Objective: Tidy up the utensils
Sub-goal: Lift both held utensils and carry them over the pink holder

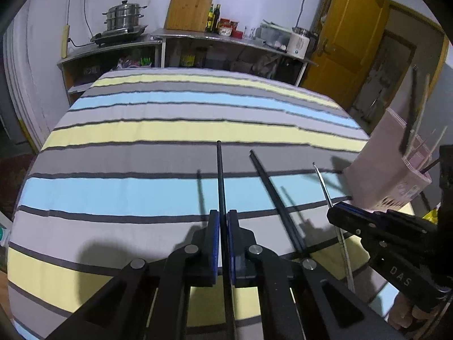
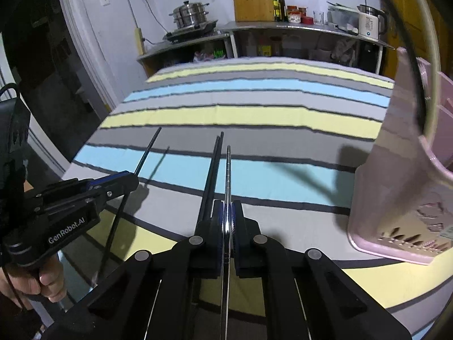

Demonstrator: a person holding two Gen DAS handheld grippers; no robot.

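The left tool (image 1: 223, 223) is closed on 1 black chopstick (image 1: 220, 175), which runs straight forward between its blue pads and sticks out well past the tips, above the striped cloth (image 1: 170, 130) on the counter. The right tool (image 2: 228, 212) is pinched on a silver metal chopstick (image 2: 228, 170), which likewise passes between its pads and points forward; in the left wrist view that same tool (image 1: 338, 208) shows at the right with the thin silver tip (image 1: 321, 180) rising out of it. Between the 2 tools a pair of black chopsticks (image 2: 213, 167) lies flat on the cloth, just left of the right tool's fingers; in the left wrist view it reads as 1 dark bar (image 1: 271, 192) slanting to the right of the left tool. A pink utensil holder (image 2: 407, 187) stands on the cloth at the right, near the right tool but not touching it, with several sticks (image 1: 410, 119) already upright in its compartments.
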